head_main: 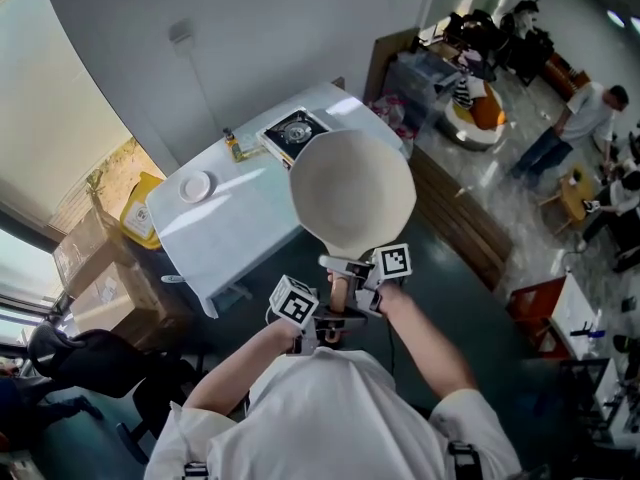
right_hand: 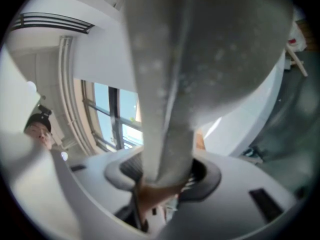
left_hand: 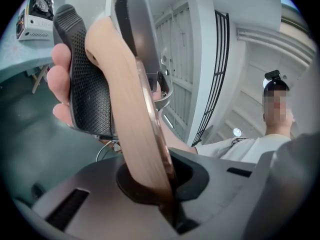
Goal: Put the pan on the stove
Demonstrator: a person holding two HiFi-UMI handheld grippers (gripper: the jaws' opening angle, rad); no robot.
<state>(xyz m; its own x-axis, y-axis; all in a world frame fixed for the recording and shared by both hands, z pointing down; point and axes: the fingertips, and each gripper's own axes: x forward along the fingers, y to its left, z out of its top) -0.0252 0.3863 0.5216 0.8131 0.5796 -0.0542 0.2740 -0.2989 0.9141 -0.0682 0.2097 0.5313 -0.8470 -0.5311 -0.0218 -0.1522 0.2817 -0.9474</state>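
left gripper (head_main: pixel 325 318), level and pointing forward, clenches the handle (head_main: pixel 340 290) end of the pan (head_main: pixel 352 190); right gripper (head_main: pixel 350 268), also level, grasps the handle nearer the bowl.

Left gripper (head_main: pixel 322 316): level, nearest the chest, jaws closed on the end of the pan handle (left_hand: pixel 135 119).
Right gripper (head_main: pixel 352 268): level, just ahead of the left one, jaws clamped on the same handle further along.
Arms: left forearm (head_main: pixel 240 363) and right forearm (head_main: pixel 425 333) bare, elbows bent, converging before the chest.
Right hand (left_hand: pixel 60 81): fingers wrapped round its black grip.
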